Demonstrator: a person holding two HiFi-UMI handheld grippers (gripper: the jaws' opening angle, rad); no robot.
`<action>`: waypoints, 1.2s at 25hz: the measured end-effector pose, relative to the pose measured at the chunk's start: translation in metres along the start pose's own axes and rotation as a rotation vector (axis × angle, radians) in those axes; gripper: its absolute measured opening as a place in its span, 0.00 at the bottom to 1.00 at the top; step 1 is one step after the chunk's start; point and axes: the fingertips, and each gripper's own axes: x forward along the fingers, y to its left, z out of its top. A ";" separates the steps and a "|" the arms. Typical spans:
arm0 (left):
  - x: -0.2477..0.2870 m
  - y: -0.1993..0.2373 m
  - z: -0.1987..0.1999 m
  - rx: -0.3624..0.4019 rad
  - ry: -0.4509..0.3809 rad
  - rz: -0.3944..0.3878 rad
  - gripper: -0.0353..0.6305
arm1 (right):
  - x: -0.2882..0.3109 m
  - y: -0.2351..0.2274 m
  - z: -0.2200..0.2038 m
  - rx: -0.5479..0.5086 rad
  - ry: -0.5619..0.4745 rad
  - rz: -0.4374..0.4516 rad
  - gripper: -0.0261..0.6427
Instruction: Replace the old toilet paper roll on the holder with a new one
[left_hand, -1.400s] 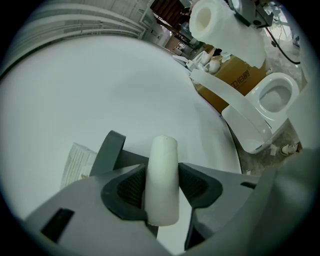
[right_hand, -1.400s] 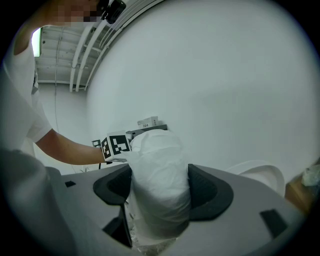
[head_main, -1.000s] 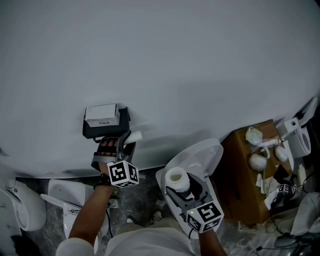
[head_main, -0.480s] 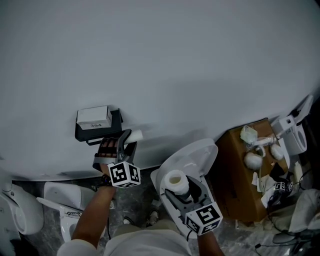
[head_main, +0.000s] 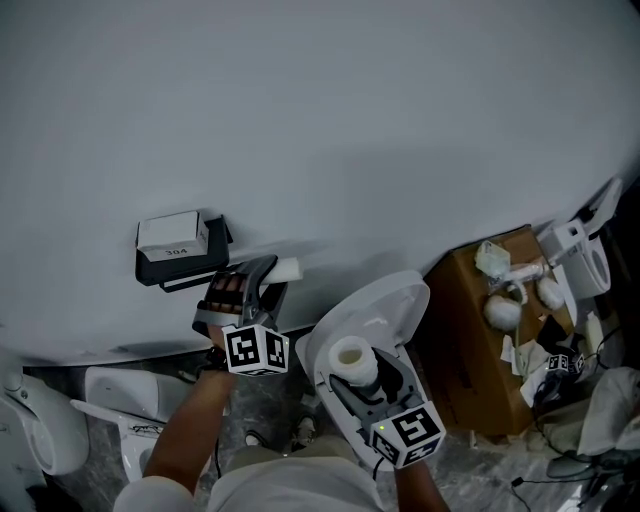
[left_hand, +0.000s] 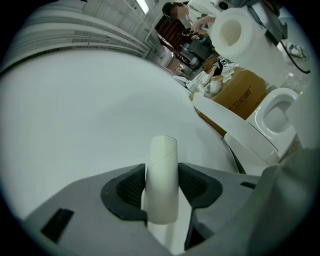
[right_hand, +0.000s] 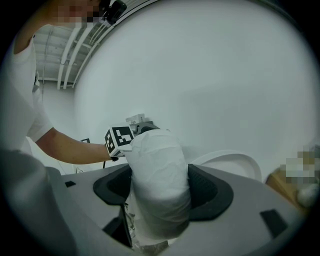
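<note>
The old tube (head_main: 287, 268) is off the holder (head_main: 180, 250) and lies at the holder's 4 o'clock, clamped between the jaws of the left gripper (head_main: 268, 280). The new roll (head_main: 352, 358) sits at 5 o'clock of the tube, grasped by the right gripper (head_main: 360, 385) over the toilet lid (head_main: 385, 300). Removal appears complete. Discarding the tube and seating the new roll on the holder remain.
</note>
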 end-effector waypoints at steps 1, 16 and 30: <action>0.000 -0.001 0.005 -0.001 -0.016 -0.005 0.35 | -0.001 -0.002 0.000 0.001 0.000 -0.004 0.53; -0.086 0.021 0.021 -0.303 -0.194 0.015 0.35 | 0.026 0.027 0.024 -0.051 -0.026 0.063 0.53; -0.211 0.050 -0.135 -1.008 -0.157 0.161 0.35 | 0.059 0.103 0.054 -0.122 -0.029 0.137 0.53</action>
